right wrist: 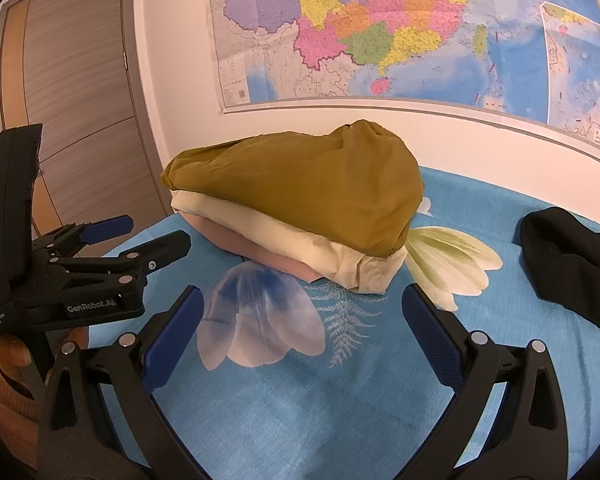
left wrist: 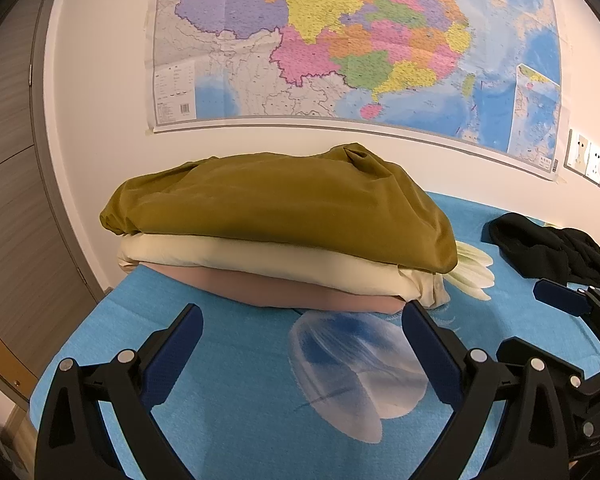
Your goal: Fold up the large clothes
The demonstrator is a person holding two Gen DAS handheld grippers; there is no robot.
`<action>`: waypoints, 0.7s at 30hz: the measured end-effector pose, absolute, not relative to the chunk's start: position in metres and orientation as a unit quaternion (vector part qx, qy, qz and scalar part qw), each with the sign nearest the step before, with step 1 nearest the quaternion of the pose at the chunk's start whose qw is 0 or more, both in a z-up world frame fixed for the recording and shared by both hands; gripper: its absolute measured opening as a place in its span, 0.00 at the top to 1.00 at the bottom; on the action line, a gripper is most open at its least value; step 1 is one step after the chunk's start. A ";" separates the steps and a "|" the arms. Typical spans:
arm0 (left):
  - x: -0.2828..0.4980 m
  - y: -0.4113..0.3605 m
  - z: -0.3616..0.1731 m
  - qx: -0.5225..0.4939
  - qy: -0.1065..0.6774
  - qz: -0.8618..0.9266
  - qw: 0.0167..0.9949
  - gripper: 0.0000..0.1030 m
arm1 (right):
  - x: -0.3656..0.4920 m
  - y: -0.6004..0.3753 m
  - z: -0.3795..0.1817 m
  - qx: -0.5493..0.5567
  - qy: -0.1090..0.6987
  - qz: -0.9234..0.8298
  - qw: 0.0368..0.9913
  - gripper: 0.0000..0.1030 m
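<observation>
Two black tools with blue finger pads hover side by side above a blue floral bedsheet (right wrist: 300, 420), both released with fingers spread wide and gripping nothing. From its own camera the left tool (left wrist: 302, 316) points toward twelve o'clock, straight at a stack of folded clothes. The right tool (right wrist: 302, 300) aims the same way; in its view the left tool (right wrist: 156, 232) shows at nine o'clock, level over the sheet.

Folded garments form the stack at twelve o'clock, resting on the sheet near the wall. On top lies a mustard-olive folded garment (left wrist: 284, 208), rounded and slightly puffed, with a bunched knot at its far edge. Directly beneath it is a cream folded garment (left wrist: 260, 258), and beneath that a dusty-pink folded garment (left wrist: 284, 294) touching the sheet. A crumpled black garment (right wrist: 572, 264) lies unfolded at three o'clock, well apart from the stack.

Behind, a large colourful wall map (left wrist: 340, 40) hangs above the bed.
</observation>
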State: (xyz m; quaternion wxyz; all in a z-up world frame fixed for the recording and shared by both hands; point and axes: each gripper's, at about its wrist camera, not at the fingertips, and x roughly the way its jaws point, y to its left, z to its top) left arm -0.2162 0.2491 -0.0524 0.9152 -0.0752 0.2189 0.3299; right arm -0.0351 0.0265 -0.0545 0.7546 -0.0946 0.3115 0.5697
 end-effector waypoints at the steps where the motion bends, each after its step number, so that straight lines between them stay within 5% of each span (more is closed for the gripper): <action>1: -0.216 0.249 -0.053 -0.075 0.219 0.330 0.915 0.07 | -0.035 0.026 -0.055 -0.094 0.312 0.569 0.755 0.05; 21: -0.217 0.248 -0.054 -0.076 0.219 0.328 0.916 0.07 | -0.036 0.025 -0.055 -0.091 0.313 0.567 0.756 0.05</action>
